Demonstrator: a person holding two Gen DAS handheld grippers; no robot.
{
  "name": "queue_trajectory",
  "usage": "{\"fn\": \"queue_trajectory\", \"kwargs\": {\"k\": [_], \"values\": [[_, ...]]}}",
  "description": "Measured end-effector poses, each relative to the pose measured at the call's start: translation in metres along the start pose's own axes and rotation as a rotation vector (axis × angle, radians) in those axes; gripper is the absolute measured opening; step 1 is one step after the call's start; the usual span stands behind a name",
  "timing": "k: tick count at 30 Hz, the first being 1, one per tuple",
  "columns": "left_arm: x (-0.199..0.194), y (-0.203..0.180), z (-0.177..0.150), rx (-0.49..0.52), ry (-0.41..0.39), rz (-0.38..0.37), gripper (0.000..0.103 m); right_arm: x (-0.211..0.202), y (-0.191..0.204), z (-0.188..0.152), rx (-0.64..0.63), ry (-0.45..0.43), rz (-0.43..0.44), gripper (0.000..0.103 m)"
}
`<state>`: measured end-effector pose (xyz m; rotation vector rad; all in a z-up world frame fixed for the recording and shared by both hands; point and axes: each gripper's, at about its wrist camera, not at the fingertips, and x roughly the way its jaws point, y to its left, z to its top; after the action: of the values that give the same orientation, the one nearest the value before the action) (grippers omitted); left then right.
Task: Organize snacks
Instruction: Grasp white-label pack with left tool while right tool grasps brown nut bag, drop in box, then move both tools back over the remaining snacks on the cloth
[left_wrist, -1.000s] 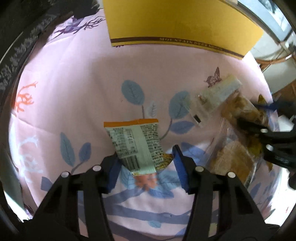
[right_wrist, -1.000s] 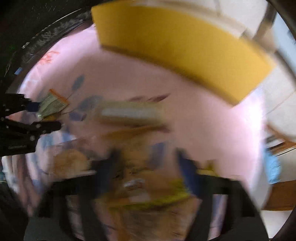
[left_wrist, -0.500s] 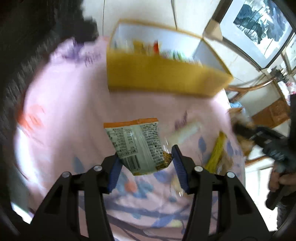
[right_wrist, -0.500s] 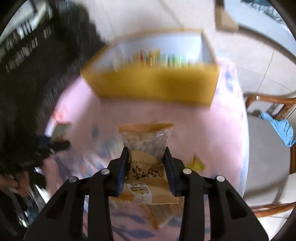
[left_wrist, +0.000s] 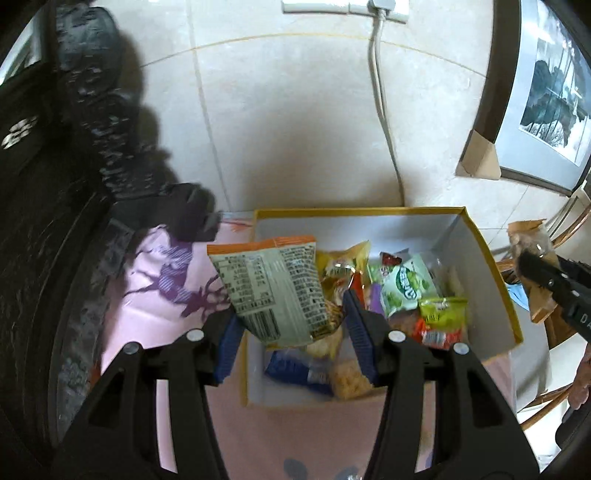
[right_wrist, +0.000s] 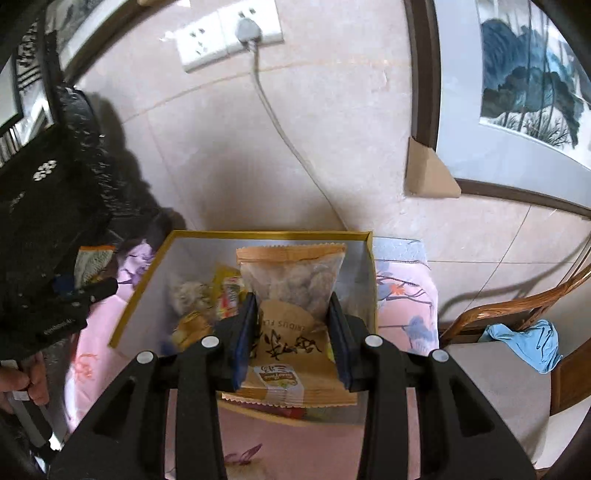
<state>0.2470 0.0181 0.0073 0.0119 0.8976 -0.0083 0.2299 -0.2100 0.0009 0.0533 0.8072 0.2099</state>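
Yellow-rimmed box (left_wrist: 491, 258) below both loads — green-grey packet (left_wrist: 273, 291) clamped in left gripper (left_wrist: 291, 332), kraft biscuit bag (right_wrist: 291, 314) clamped in right gripper (right_wrist: 291, 354); risk judged: packet released near left wall, tipped outside onto pink cloth (left_wrist: 147, 314)

left wrist camera sits just behind its own fingers (left_wrist: 236, 341), looking forward and down from above the near left corner of the yellow box (left_wrist: 491, 266), close enough to see straight into it, wall and socket (left_wrist: 347, 7) rising behind. right wrist camera does the same from the box's near right side (right_wrist: 371, 280), close in, facing the same wall and socket (right_wrist: 229, 33). both views share the box interior, the pink cloth (left_wrist: 155, 280), the framed painting (right_wrist: 524, 70), and each catches the other gripper at its edge
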Motion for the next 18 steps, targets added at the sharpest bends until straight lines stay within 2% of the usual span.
{"fn": "queue_trajectory", "kwargs": {"k": [3, 4, 5, 6, 8, 11, 13, 15, 18], "values": [[0.022, -0.005, 0.003, 0.025, 0.014, -0.008, 0.055, 0.022, -0.004, 0.004, -0.011, 0.035, -0.018, 0.042], [0.028, -0.005, 0.003, 0.021, 0.017, -0.010, 0.067, 0.027, -0.002, 0.004, -0.020, 0.043, -0.023, 0.051], [0.033, -0.006, 0.005, 0.014, 0.024, -0.010, 0.099, 0.034, -0.001, 0.004, -0.038, 0.055, -0.054, 0.089], [0.039, -0.006, 0.004, 0.003, 0.038, -0.001, 0.101, 0.038, 0.000, 0.005, -0.048, 0.058, -0.090, 0.102], [0.042, -0.004, 0.000, 0.000, 0.027, 0.038, 0.101, 0.038, 0.002, 0.003, -0.057, 0.034, -0.133, 0.102], [0.038, -0.001, -0.016, 0.013, 0.042, 0.104, 0.101, 0.031, 0.005, -0.004, -0.079, 0.073, -0.127, 0.102], [0.025, 0.005, -0.037, 0.025, 0.041, 0.104, 0.101, 0.021, 0.009, -0.016, -0.075, 0.091, -0.108, 0.102], [0.011, 0.011, -0.061, 0.054, 0.047, 0.140, 0.101, 0.011, 0.020, -0.041, -0.104, 0.140, -0.047, 0.102], [-0.019, 0.025, -0.112, 0.090, 0.077, 0.191, 0.101, 0.001, 0.052, -0.084, -0.293, 0.192, 0.086, 0.102]]}}
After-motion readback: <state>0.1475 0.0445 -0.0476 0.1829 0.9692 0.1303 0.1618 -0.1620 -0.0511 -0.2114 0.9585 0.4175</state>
